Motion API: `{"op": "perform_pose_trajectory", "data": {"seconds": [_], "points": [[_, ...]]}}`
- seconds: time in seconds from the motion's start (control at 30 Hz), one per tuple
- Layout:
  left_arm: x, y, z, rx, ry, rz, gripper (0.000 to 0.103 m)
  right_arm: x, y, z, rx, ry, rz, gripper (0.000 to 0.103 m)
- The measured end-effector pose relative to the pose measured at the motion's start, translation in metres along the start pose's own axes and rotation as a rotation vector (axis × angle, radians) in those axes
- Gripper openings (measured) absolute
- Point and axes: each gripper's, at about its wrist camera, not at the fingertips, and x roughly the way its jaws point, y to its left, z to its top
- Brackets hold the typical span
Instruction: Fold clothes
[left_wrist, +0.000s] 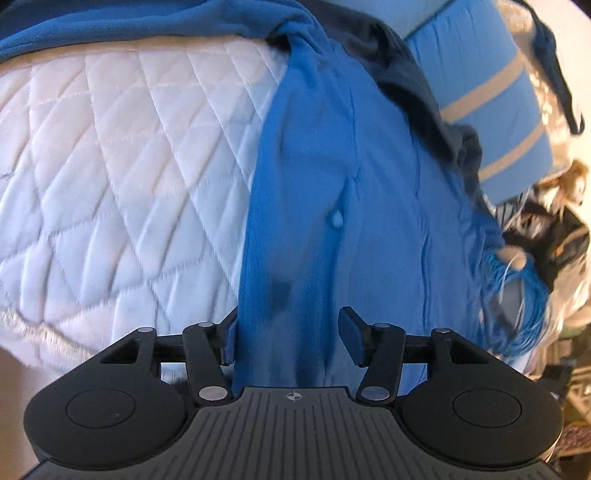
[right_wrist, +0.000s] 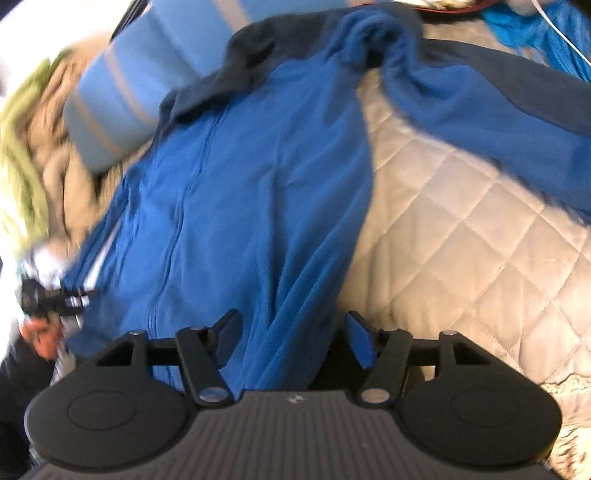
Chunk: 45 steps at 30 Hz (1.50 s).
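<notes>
A blue fleece jacket (left_wrist: 332, 177) with dark navy shoulders lies spread on a white quilted bed (left_wrist: 122, 166). In the left wrist view my left gripper (left_wrist: 291, 339) is open, its fingers wide apart, with the jacket's hem passing between them. In the right wrist view the jacket (right_wrist: 240, 192) runs away from me, one sleeve (right_wrist: 461, 96) stretched to the right. My right gripper (right_wrist: 293, 339) is open too, with the jacket's lower edge between its fingers.
A light blue striped pillow (left_wrist: 480, 92) lies past the jacket; it also shows in the right wrist view (right_wrist: 147, 74). A clutter of bags and clothes (left_wrist: 546, 229) sits at the bed's side. The quilted cover (right_wrist: 480, 240) is bare to the right.
</notes>
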Motion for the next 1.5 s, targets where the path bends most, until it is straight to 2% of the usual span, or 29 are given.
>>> {"op": "perform_pose_trajectory", "data": {"seconds": [0.03,0.07,0.1,0.23,0.3,0.4,0.47,0.5,0.53,0.57,0.6,0.63,0.7,0.77,0.87,0.97,1.1,1.17,1.2,1.27,1.37,1.5], "points": [[0.000,-0.005,-0.004,0.039,0.006,0.014,0.019,0.000,0.005,-0.004,-0.016,0.015,-0.017,0.031],[-0.001,-0.010,-0.008,0.072,0.005,0.033,0.007,0.000,0.009,-0.007,-0.033,0.029,-0.033,0.007],[-0.004,-0.012,-0.011,0.087,-0.007,0.054,0.007,-0.001,0.013,-0.011,-0.047,0.038,-0.048,0.007],[-0.021,0.003,-0.012,0.029,-0.046,0.027,0.006,-0.015,0.015,-0.016,-0.038,0.006,-0.085,0.006],[-0.026,0.013,-0.010,-0.006,-0.052,0.010,0.006,-0.023,0.008,-0.016,-0.008,-0.010,-0.079,0.006],[-0.024,0.019,-0.009,-0.014,-0.044,0.029,0.006,-0.031,-0.006,-0.017,0.035,-0.022,-0.061,0.006],[-0.020,0.019,-0.008,-0.033,-0.031,0.035,0.010,-0.032,-0.012,-0.020,0.062,-0.022,-0.056,0.007],[-0.017,0.019,-0.007,-0.041,-0.019,0.040,0.011,-0.030,-0.013,-0.020,0.069,-0.020,-0.043,0.008],[-0.017,0.019,-0.007,-0.046,-0.014,0.045,0.018,-0.029,-0.013,-0.021,0.074,-0.020,-0.029,0.009],[-0.017,0.018,-0.008,-0.049,-0.015,0.058,0.027,-0.029,-0.013,-0.021,0.076,-0.020,-0.015,0.015],[-0.018,0.017,-0.009,-0.051,-0.017,0.067,0.030,-0.030,-0.011,-0.021,0.077,-0.019,-0.006,0.031],[-0.020,0.016,-0.009,-0.049,-0.023,0.067,0.036,-0.031,-0.009,-0.022,0.078,-0.019,0.002,0.040],[-0.027,0.012,-0.011,-0.045,-0.046,0.056,0.040,-0.033,-0.002,-0.023,0.053,-0.020,0.007,0.061],[-0.036,0.008,-0.011,-0.044,-0.078,0.055,0.046,-0.037,0.004,-0.026,0.017,-0.028,-0.016,0.069],[-0.052,-0.007,-0.015,-0.037,-0.122,0.059,0.050,-0.044,0.012,-0.029,-0.027,-0.040,-0.066,0.079],[-0.067,-0.030,-0.025,0.004,-0.151,0.055,0.054,-0.053,0.015,-0.033,-0.026,-0.035,-0.085,0.081],[-0.090,-0.071,-0.042,0.112,-0.248,0.043,0.056,-0.074,0.023,-0.037,-0.062,-0.062,-0.083,0.089],[-0.098,-0.092,-0.048,0.174,-0.285,0.038,0.065,-0.089,0.029,-0.036,-0.086,-0.099,-0.066,0.096],[-0.101,-0.102,-0.051,0.204,-0.308,0.040,0.067,-0.097,0.030,-0.035,-0.092,-0.131,-0.057,0.103],[-0.106,-0.121,-0.058,0.267,-0.356,0.044,0.074,-0.112,0.030,-0.032,-0.109,-0.218,-0.046,0.103],[-0.104,-0.147,-0.068,0.370,-0.425,0.047,0.080,-0.127,0.019,-0.027,-0.111,-0.323,-0.080,0.103],[-0.087,-0.162,-0.076,0.417,-0.441,0.031,0.080,-0.128,-0.025,-0.029,0.022,-0.435,-0.128,0.103]]}}
